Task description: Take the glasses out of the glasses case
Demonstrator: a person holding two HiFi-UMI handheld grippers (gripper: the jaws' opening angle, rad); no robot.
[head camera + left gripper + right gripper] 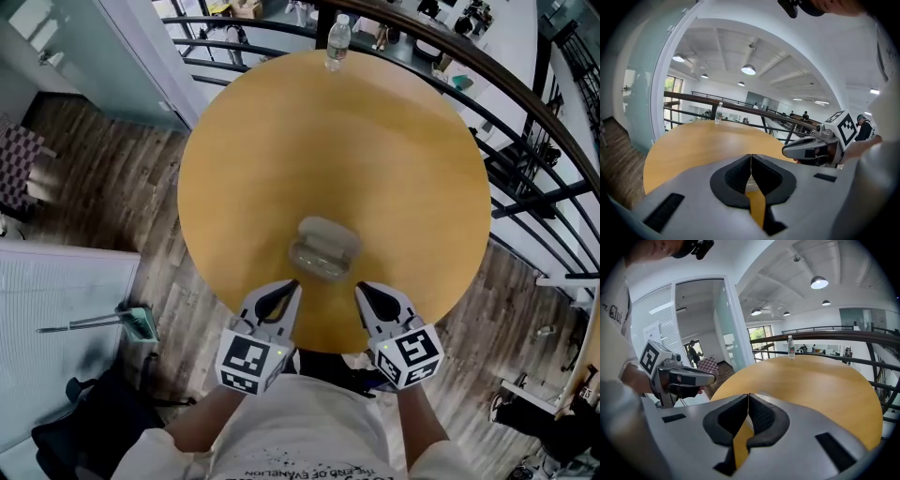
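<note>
A translucent grey glasses case (323, 247) lies on the round wooden table (394, 159), a little in from its near edge. I cannot make out glasses inside it. My left gripper (287, 290) hovers at the near edge just left of the case, jaws shut and empty. My right gripper (367, 292) is level with it, just right of the case, also shut and empty. In the left gripper view the left gripper (751, 158) shows its pads pressed together and the right gripper (786, 150) to its right. In the right gripper view the right gripper (748, 398) is likewise closed.
A clear water bottle (337, 41) stands at the table's far edge. A dark curved railing (525, 103) runs behind and to the right of the table. A dustpan (139, 322) lies on the wooden floor to the left.
</note>
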